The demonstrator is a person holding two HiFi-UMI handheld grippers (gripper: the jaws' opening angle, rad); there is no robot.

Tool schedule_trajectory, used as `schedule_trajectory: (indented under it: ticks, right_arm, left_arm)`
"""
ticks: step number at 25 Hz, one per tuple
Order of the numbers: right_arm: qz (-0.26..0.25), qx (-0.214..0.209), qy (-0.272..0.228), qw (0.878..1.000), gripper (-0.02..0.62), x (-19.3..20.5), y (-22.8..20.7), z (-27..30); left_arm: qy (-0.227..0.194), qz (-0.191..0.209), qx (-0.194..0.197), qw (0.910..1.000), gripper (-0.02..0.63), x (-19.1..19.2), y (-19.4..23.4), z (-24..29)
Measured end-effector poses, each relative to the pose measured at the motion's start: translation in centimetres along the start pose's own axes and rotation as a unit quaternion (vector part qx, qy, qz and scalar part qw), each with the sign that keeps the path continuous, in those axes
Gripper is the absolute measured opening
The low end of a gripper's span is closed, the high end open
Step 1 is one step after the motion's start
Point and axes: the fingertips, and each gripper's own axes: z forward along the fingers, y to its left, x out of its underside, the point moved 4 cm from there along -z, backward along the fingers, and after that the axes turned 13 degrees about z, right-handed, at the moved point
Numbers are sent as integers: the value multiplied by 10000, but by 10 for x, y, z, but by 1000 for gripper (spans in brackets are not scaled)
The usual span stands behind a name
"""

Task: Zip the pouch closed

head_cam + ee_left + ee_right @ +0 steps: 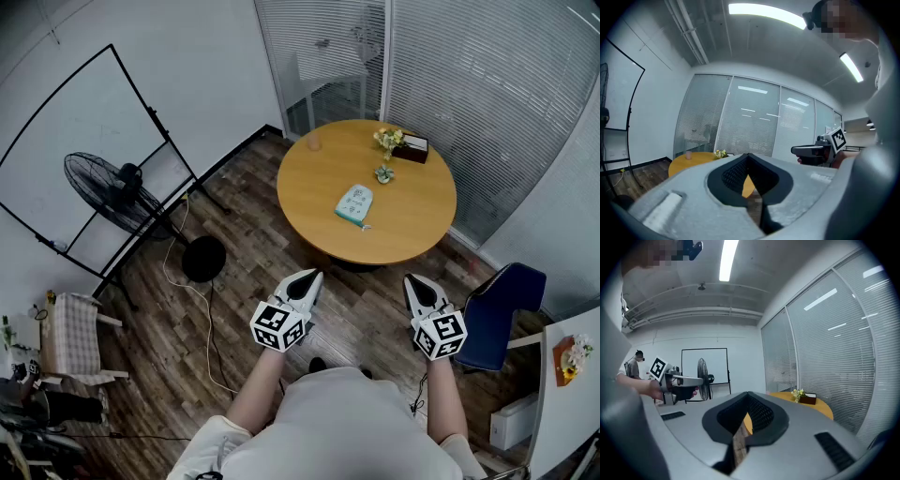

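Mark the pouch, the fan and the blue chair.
pouch (354,203), head view, middle of its top face.
fan (101,192), head view, on its grille.
blue chair (502,314), head view, on its seat.

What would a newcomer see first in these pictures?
A round orange table stands ahead, with a pale green pouch lying on it. Nearer, the left gripper and right gripper hang shut and empty above the wood floor, well short of the table.
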Motion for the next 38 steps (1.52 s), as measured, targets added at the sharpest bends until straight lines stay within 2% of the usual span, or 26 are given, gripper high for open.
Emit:
schedule_trajectory:
  ticks: [10, 16, 32, 38]
  right_arm:
    - [-67, -69, -1, 10000, 5, -4, 7, 8]
    - [34, -124, -32, 9999, 5, -3, 11, 13]
    - [115, 190, 64, 9997, 8, 4, 9, 27]
    - [133, 303, 25, 9994, 22, 6, 14, 35]
  left_arm:
    - [-41, -31, 48, 10000, 18, -1, 3, 2]
    - [8, 82, 50, 10000, 18, 1, 5, 3]
    - [41, 64, 171, 9998, 21, 8, 21, 10]
    - [104, -14, 268, 9996, 67, 16, 33, 10]
